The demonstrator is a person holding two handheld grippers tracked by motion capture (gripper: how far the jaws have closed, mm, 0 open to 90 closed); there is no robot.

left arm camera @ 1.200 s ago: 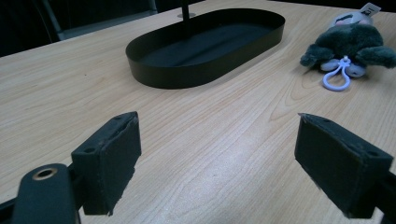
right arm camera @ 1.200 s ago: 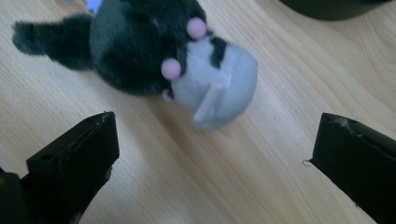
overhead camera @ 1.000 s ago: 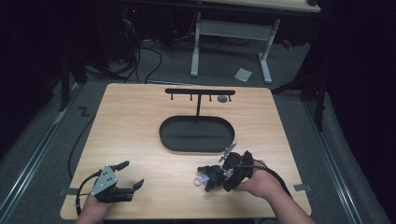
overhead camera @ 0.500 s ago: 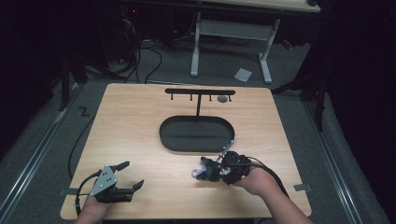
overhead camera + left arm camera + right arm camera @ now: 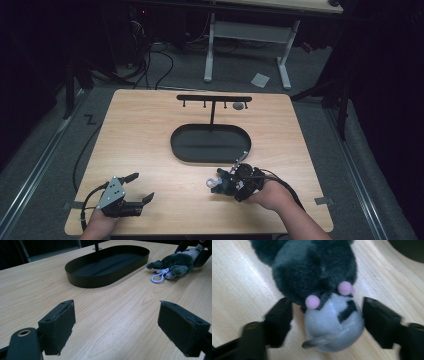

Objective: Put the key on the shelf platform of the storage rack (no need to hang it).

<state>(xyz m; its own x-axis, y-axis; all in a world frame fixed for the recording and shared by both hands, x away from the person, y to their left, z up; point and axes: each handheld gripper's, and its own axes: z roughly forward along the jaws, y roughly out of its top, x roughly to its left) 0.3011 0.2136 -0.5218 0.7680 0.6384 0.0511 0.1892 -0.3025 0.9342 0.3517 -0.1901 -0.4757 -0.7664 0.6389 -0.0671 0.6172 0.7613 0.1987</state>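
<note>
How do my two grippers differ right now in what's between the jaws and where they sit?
The right gripper has its jaws standing either side of the plush toy, not clearly touching it; the left gripper has bare wood between its jaws. The right gripper sits near the black oval tray; the left gripper sits at the table's near left corner, farther from the tray. Both are open and low over the table.

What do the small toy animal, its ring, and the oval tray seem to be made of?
The toy animal looks like soft plush: dark and grey fuzzy pile. Its lilac ring looks like smooth plastic, though painted metal is possible. The oval tray seems to be matte black metal or plastic: thin, rigid wall, little shine.
</note>
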